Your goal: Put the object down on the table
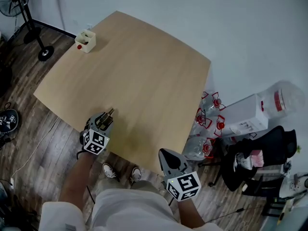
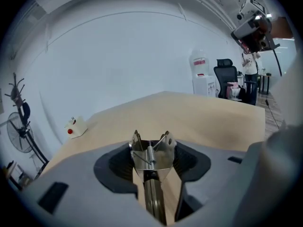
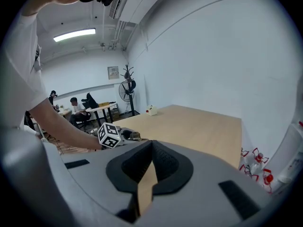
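My left gripper (image 1: 103,121) hangs over the near left edge of the light wooden table (image 1: 144,66). It is shut on a metal spring tool (image 1: 109,113), whose shiny wedge-shaped head with a coil spring (image 2: 150,156) sits upright between the grey jaws, its handle running down between them. In the left gripper view the gripper (image 2: 152,151) is above the tabletop (image 2: 203,117). My right gripper (image 1: 168,158) is shut and empty near the table's front corner; in the right gripper view its jaws (image 3: 151,144) meet over the wood.
A small white box with a red button (image 1: 85,40) stands at the table's far left corner. A fan (image 1: 21,4) is on the floor at the left. Right of the table are water bottles (image 1: 210,124), a white carton (image 1: 243,117) and a black chair (image 1: 264,153).
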